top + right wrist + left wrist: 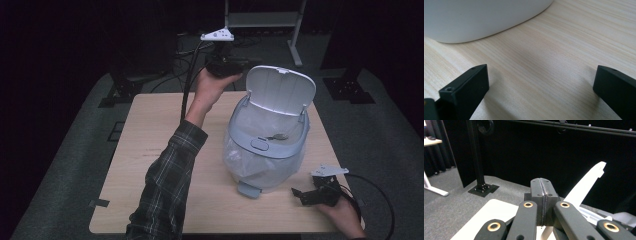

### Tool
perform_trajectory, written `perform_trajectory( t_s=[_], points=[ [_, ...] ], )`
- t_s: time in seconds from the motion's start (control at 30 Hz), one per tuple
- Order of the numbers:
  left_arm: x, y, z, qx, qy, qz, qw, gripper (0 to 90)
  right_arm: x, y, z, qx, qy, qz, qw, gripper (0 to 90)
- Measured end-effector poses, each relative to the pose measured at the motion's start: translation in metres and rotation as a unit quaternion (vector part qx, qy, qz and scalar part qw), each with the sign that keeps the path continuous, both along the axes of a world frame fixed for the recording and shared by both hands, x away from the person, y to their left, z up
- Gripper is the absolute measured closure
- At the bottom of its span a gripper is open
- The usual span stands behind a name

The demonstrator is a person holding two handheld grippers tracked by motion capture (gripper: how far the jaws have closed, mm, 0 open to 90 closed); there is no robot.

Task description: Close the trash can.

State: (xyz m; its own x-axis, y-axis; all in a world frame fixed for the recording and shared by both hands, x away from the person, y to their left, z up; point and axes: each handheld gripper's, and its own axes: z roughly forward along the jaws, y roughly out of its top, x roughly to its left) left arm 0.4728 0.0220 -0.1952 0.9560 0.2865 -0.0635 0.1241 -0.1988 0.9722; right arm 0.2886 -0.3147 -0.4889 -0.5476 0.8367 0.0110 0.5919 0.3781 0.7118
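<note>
A white round bin (267, 150) with a clear liner bag stands on the wooden table (150, 150), its lid (281, 90) tipped up and open. A small dark object (276, 136) lies inside near the rim. My left gripper (239, 67) is held up in the air behind the bin's left side, jaws pressed together with nothing between them (542, 195); the raised lid (586, 185) shows to its right. My right gripper (299, 195) rests low on the table at the bin's front right, jaws wide apart (541, 87), the bin's base (479, 17) just ahead.
A foot pedal (248, 188) sticks out at the bin's front. Black stand bases (120, 90) and a desk frame (295, 45) sit on the grey carpet beyond the table. A dark post on a base plate (480, 170) stands ahead of the left gripper.
</note>
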Motion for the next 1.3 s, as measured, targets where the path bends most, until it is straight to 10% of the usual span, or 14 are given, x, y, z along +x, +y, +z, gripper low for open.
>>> perform_trajectory(
  t_s=[1.3],
  points=[
    [-0.080,0.011,-0.040,0.048,0.012,-0.052,0.9974,89.7,0.000,0.000,0.000,-0.001,0.000,0.000,1.0000,0.0]
  ],
)
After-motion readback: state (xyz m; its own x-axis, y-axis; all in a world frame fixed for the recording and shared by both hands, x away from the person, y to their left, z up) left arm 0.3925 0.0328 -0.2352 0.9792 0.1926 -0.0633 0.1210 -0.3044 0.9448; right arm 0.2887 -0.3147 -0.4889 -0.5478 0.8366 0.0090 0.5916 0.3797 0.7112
